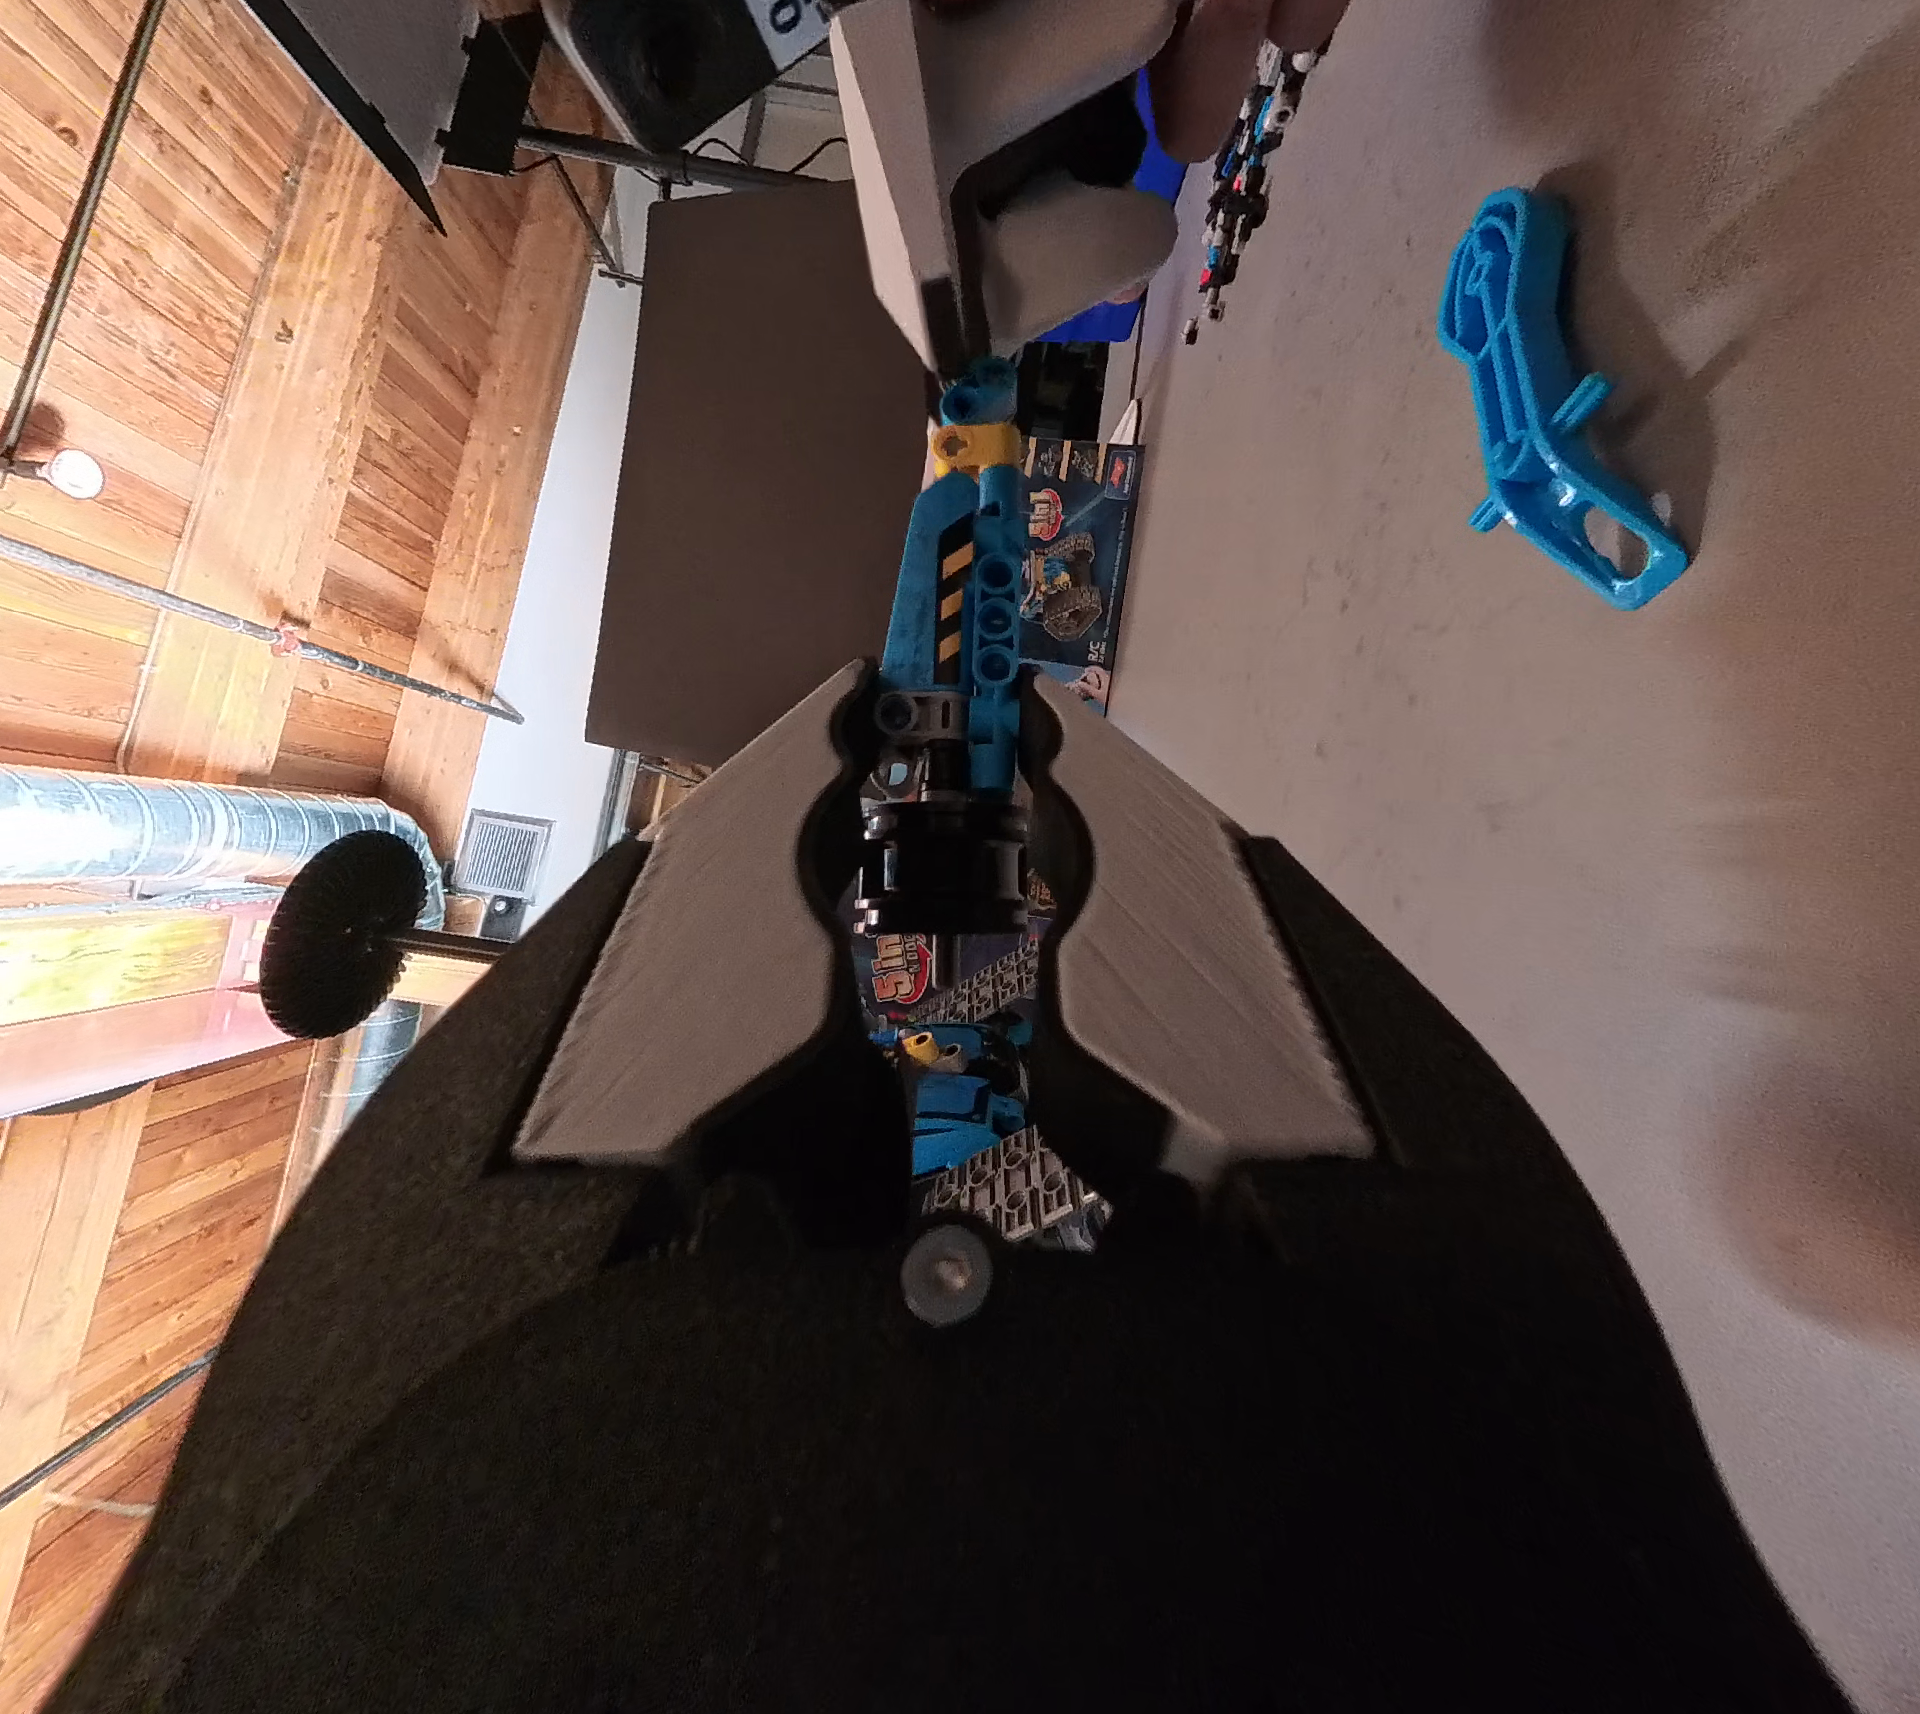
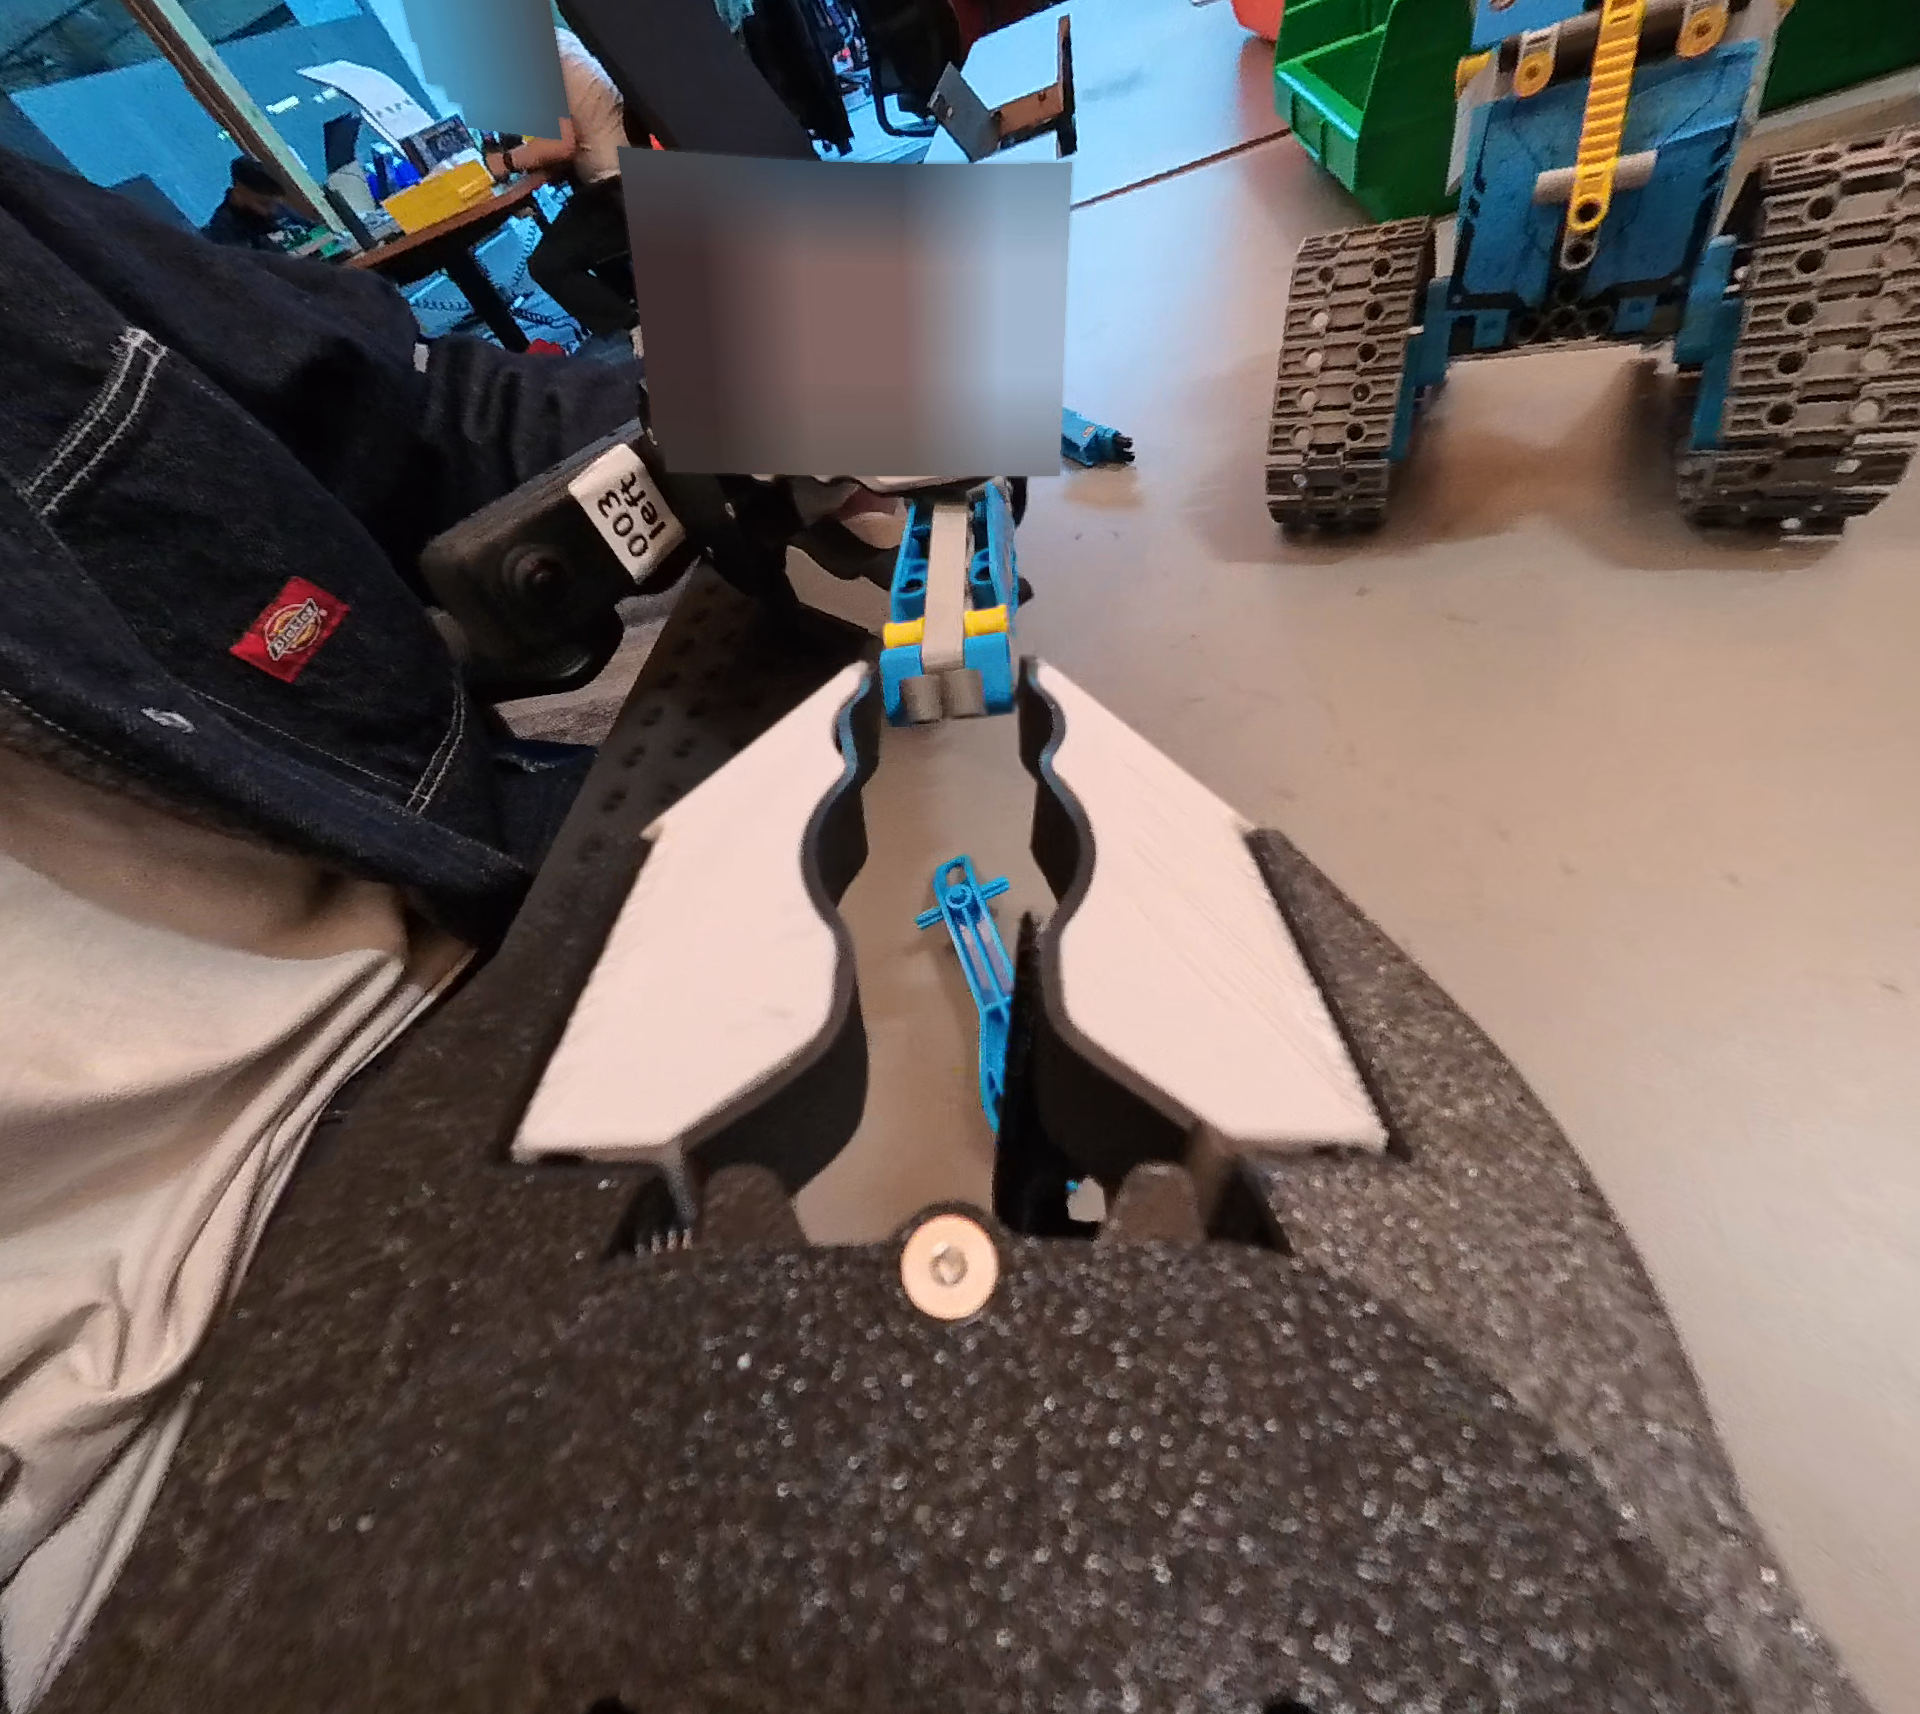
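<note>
Two grippers meet on one blue brick-built boom (image 1: 961, 563). Its long axis runs straight up mid-frame from the left gripper (image 1: 951, 698), which clamps its black-hubbed base. The right gripper (image 2: 945, 693) flanks the far tip; I cannot tell whether it pinches. Each camera bears a white sticker (image 2: 623, 511), and a red brand patch (image 2: 289, 628) sits on a denim sleeve at left.

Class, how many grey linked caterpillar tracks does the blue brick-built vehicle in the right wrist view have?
2: one grey link track on the blue brick vehicle's left side in the picture, the other on its right. None seems hidden.
</note>
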`<state>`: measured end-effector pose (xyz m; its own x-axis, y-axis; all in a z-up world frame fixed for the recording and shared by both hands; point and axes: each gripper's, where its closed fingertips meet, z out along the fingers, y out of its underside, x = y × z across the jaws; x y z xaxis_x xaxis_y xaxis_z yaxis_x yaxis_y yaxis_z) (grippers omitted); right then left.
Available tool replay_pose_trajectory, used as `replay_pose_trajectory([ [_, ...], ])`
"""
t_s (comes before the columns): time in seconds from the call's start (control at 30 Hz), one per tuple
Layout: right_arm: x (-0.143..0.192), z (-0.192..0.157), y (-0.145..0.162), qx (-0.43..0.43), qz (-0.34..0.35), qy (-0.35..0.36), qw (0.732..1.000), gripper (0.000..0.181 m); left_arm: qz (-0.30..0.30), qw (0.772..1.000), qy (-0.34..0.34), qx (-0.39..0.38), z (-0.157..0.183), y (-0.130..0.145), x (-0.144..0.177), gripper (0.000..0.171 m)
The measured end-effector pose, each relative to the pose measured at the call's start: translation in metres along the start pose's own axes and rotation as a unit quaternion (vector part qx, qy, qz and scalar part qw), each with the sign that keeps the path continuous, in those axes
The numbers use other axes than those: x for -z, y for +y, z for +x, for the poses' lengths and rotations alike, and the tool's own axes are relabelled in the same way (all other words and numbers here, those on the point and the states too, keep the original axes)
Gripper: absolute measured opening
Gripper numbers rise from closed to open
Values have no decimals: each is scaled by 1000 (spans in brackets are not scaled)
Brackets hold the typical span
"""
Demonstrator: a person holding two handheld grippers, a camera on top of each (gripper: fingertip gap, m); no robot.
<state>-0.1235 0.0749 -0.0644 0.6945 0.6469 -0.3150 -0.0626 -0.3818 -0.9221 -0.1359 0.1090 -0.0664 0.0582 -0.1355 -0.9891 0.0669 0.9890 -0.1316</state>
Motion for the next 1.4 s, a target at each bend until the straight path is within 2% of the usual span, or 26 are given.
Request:
replay_pose_trajectory([
  [0.23, -1, 0, 9, -7, -35, 4, 999, 23, -7, 1000, 22, 10, 8, 3, -3, 25],
  [0.4, -4, 8, 17, -31, -55, 16, 998, 22, -48, 996, 66, 38, 26, 13, -10, 25],
  [0.5, -6, 24, 18, -30, -59, 72, 995, 22, -99, 986, 118, 67, 48, 21, -17, 29],
  [0.6, -4, 43, 23, -28, -76, 140, 987, 22, -100, 982, 112, 112, 43, 10, -20, 35],
  [0.73, -3, 59, 29, -66, -78, 200, 974, 22, -130, 948, 137, 256, 44, -13, -32, 47],
  [0.8, -6, 58, 28, -109, -60, 199, 972, 22, -174, 936, 149, 267, 56, -11, -41, 51],
  [0.83, -6, 57, 29, -123, -59, 197, 971, 22, -203, 936, 133, 254, 55, -3, -45, 52],
  [0.87, -6, 57, 29, -126, -60, 201, 970, 22, -216, 938, 118, 244, 52, 1, -48, 45],
  [0.9, -4, 58, 29, -123, -61, 208, 968, 22, -214, 938, 115, 247, 50, 1, -49, 34],
  [1.0, -3, 57, 27, -123, -56, 212, 968, 23, -198, 940, 109, 256, 44, -3, -48, 16],
  [1.17, -2, 57, 25, -115, -52, 213, 969, 23, -198, 937, 118, 261, 43, -3, -49, 13],
  [1.33, 2, 50, 16, -188, 1, 138, 973, 21, -183, 939, 120, 266, 38, -7, -47, 12],
  [1.4, 1, 50, 20, -203, -2, 124, 971, 21, -186, 941, 125, 254, 41, -7, -46, 12],
])
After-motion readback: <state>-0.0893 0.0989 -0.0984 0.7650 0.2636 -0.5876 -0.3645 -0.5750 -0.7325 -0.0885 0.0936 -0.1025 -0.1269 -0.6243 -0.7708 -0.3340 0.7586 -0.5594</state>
